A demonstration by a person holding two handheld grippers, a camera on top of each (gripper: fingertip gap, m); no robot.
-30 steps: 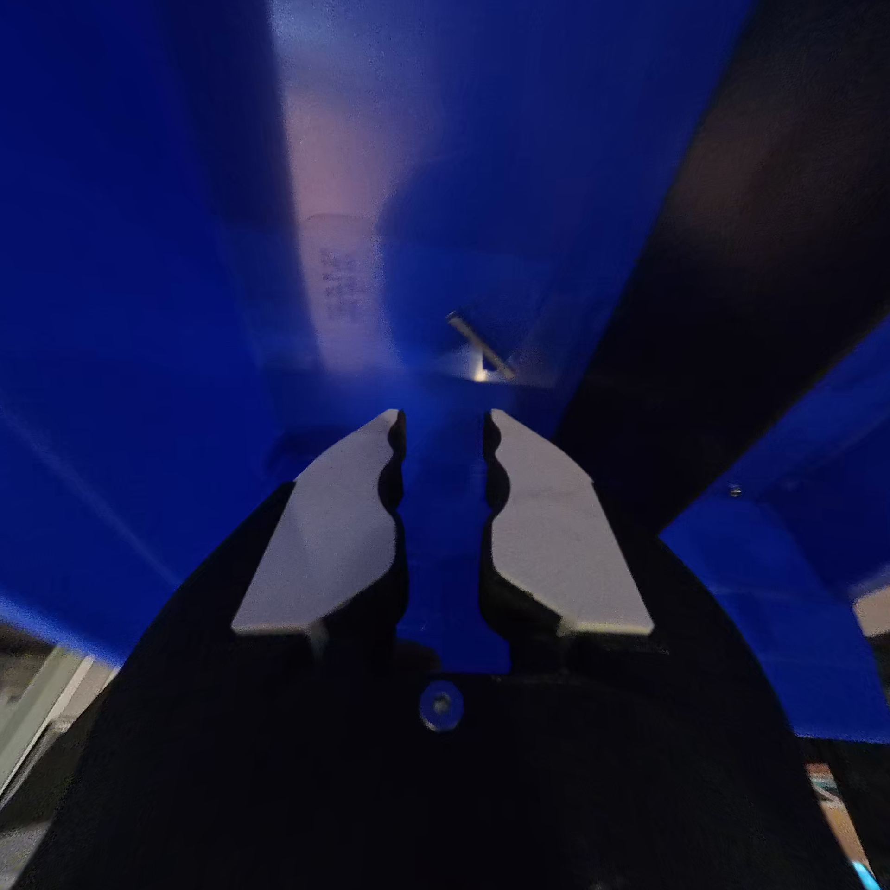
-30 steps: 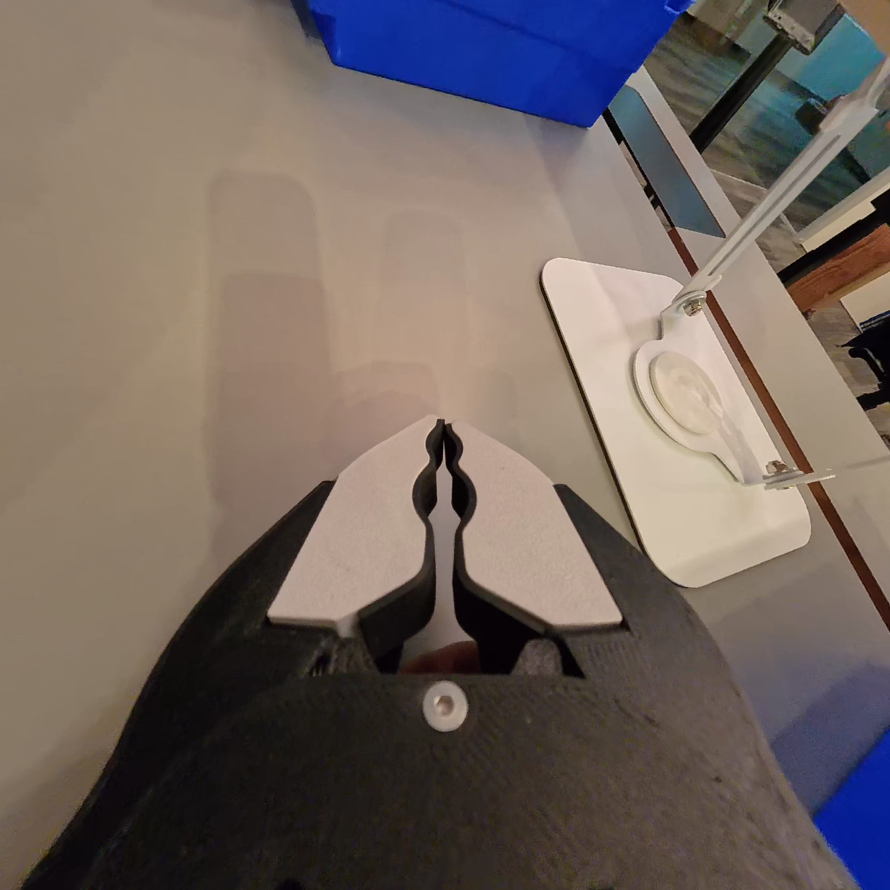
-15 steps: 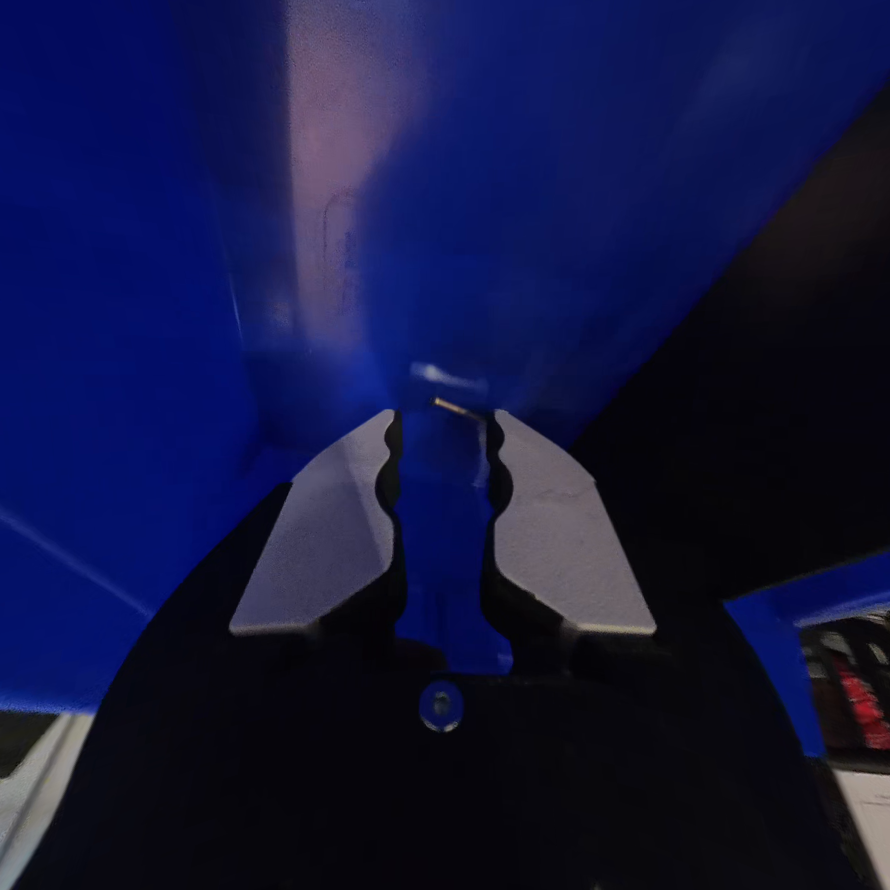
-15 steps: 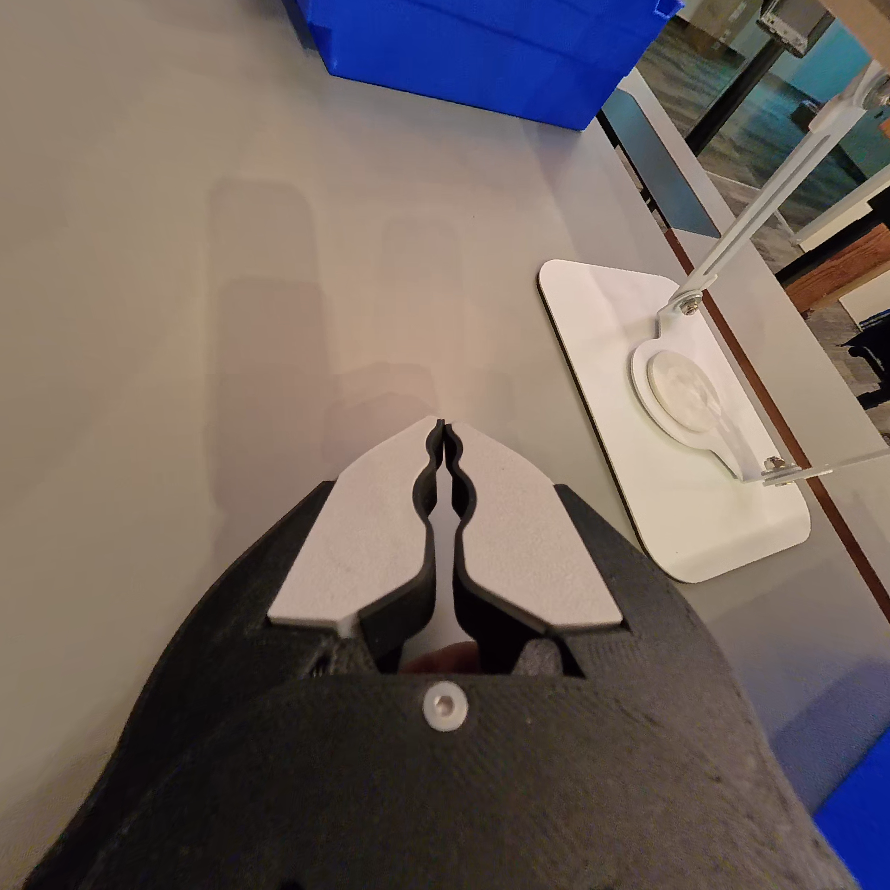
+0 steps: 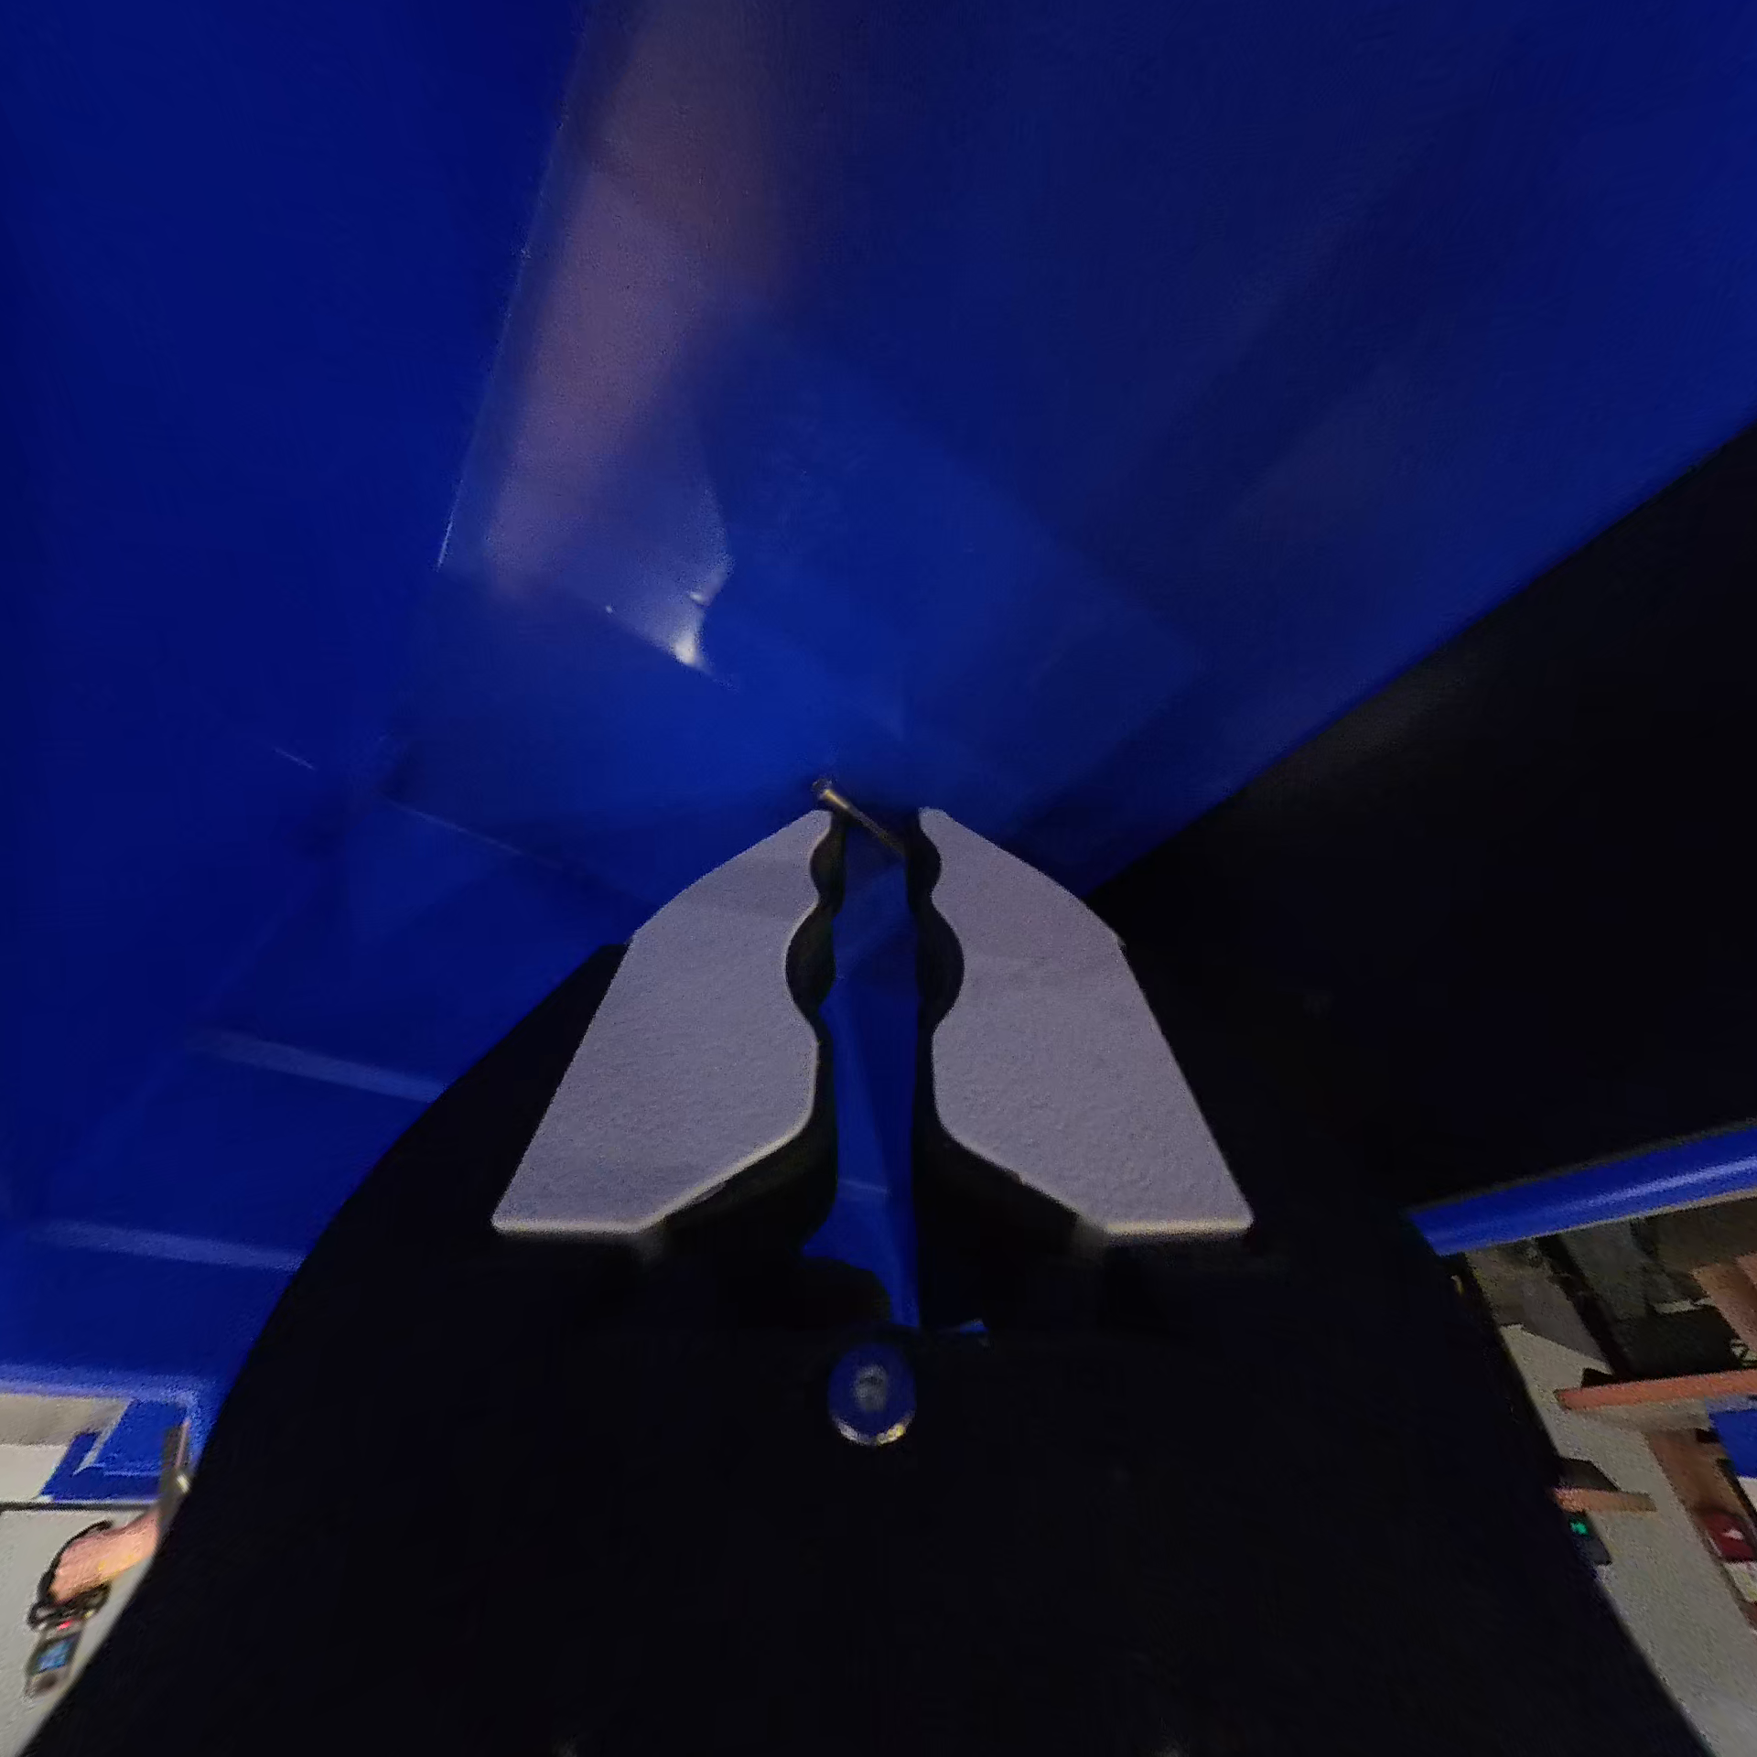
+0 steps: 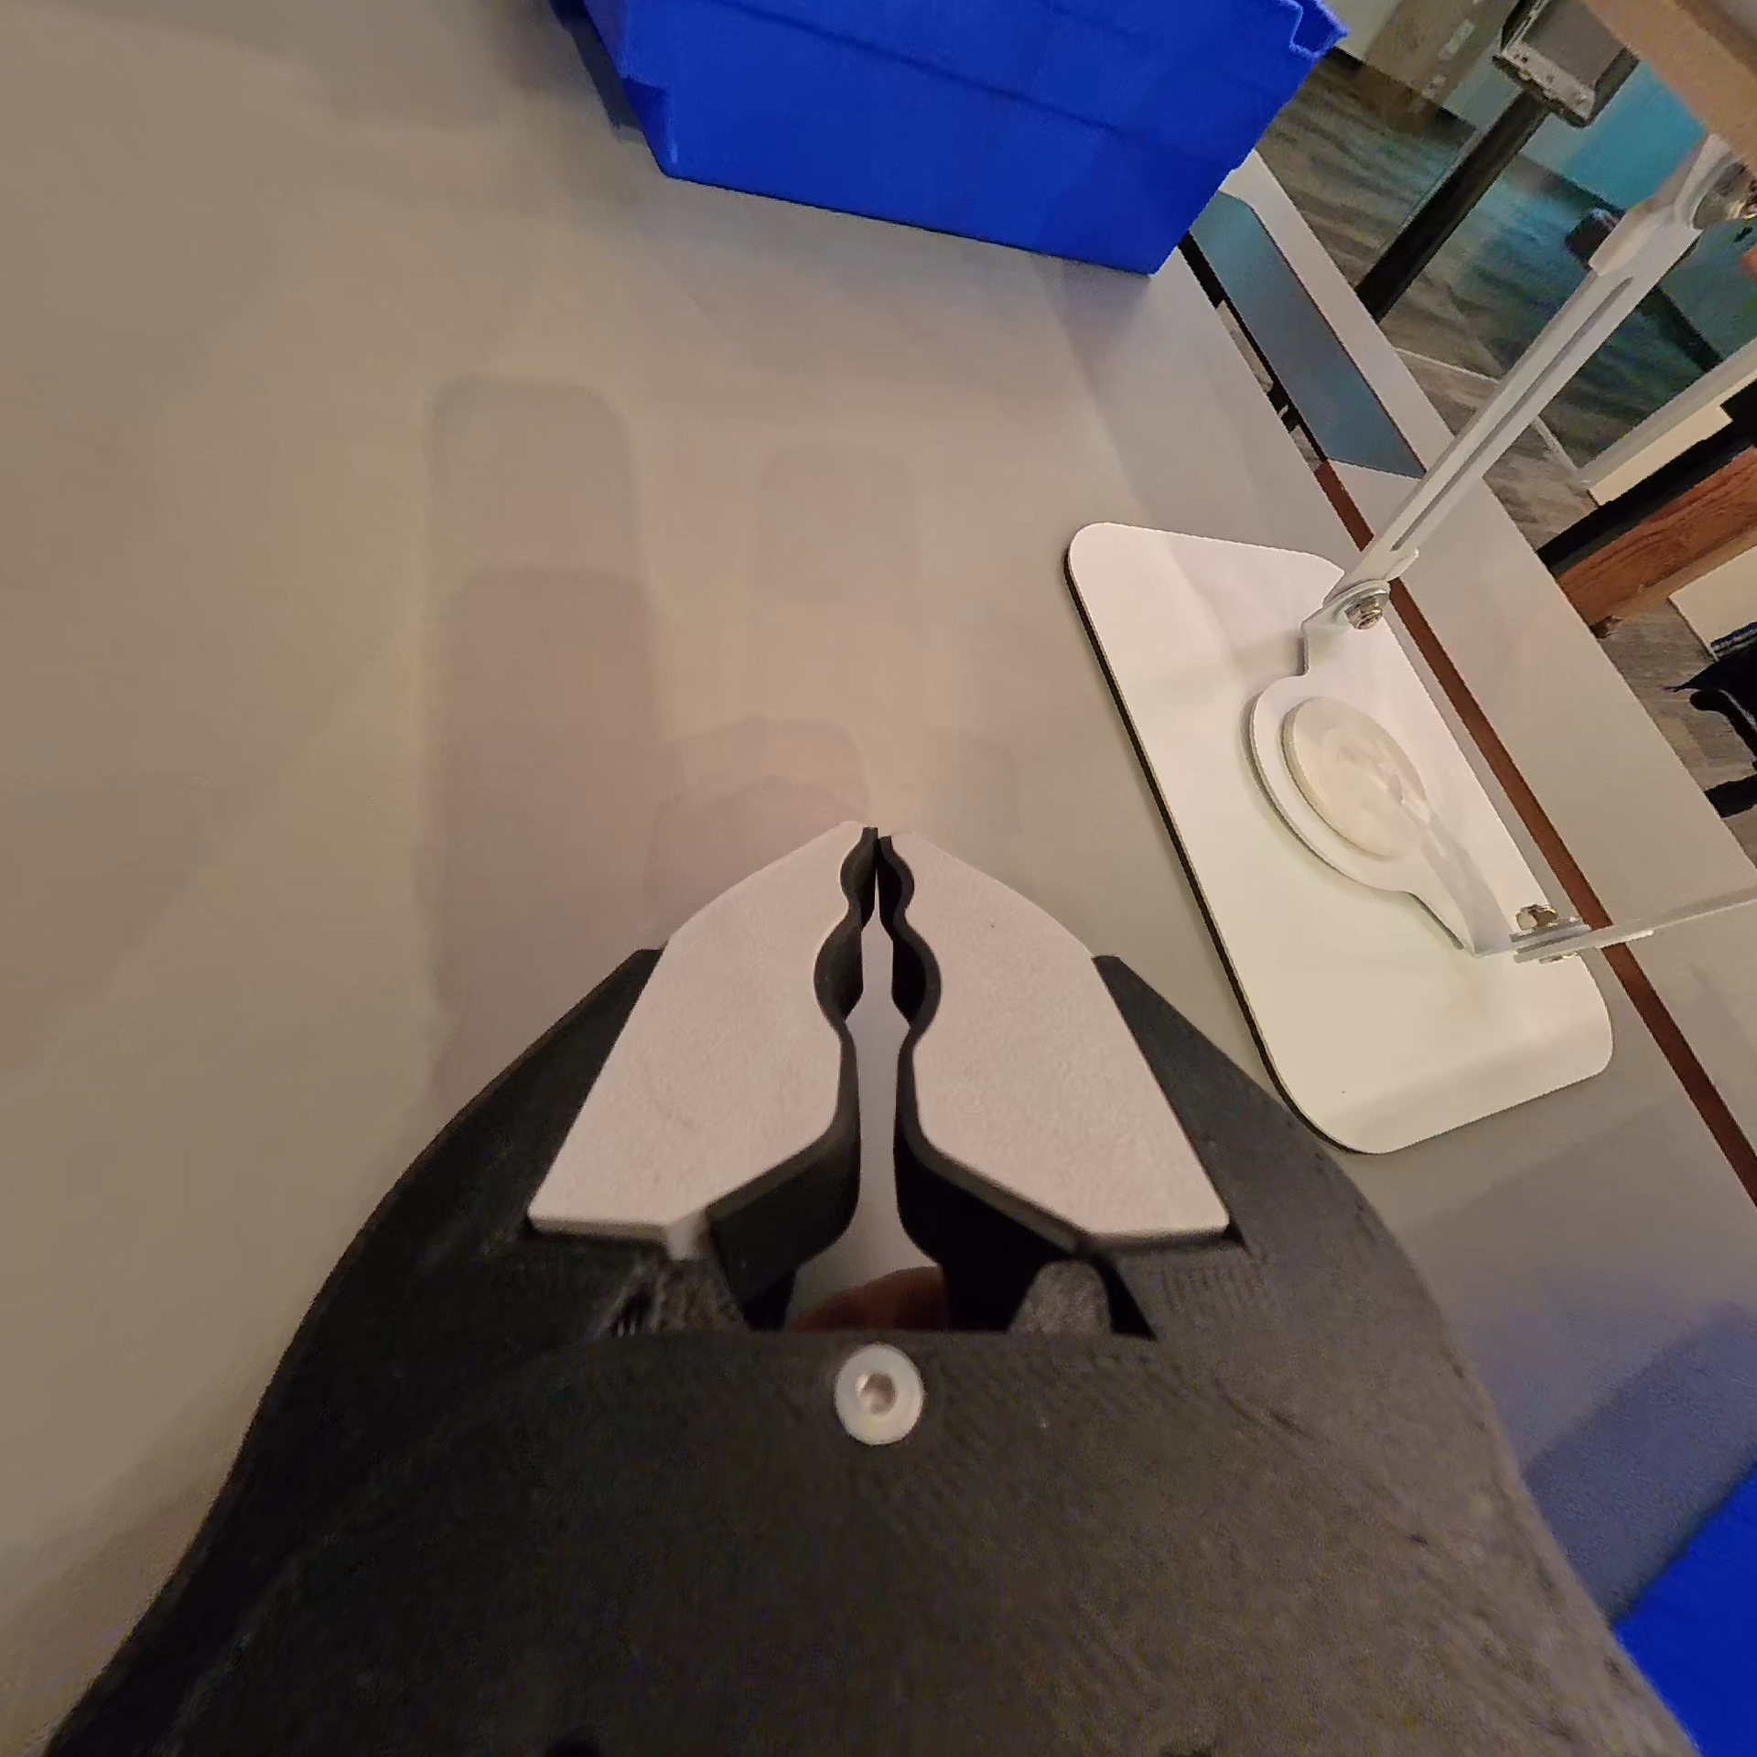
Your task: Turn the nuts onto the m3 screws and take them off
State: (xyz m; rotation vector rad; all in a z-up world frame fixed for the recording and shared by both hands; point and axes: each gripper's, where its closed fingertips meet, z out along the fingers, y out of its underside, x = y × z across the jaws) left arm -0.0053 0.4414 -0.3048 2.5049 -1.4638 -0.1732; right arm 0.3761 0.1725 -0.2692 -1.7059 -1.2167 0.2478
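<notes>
Deep inside a glossy blue plastic bin point(image 5: 380, 475), the left gripper point(image 5: 873, 825) is held low over the floor, its grey jaws parted by a narrow gap. A thin metal screw point(image 5: 856, 816) lies slanted across that gap at the tips, at twelve o'clock from the camera; whether it is already pinched or only bracketed cannot be told. A slip is judged the main risk: so slim a shaft, lying askew, could roll or flick away on the slick floor if the jaws close off-centre. Nothing else is made out in the bin, and no nut is seen in either view. In the right wrist view, the right gripper point(image 6: 874, 837) is poised above the plain grey worktop point(image 6: 380, 666) with its jaws pressed together and nothing visible between them. Another blue plastic bin point(image 6: 951, 105) stands at twelve o'clock, its contents hidden, and a white flat stand base point(image 6: 1236, 808) lies at two o'clock.
</notes>
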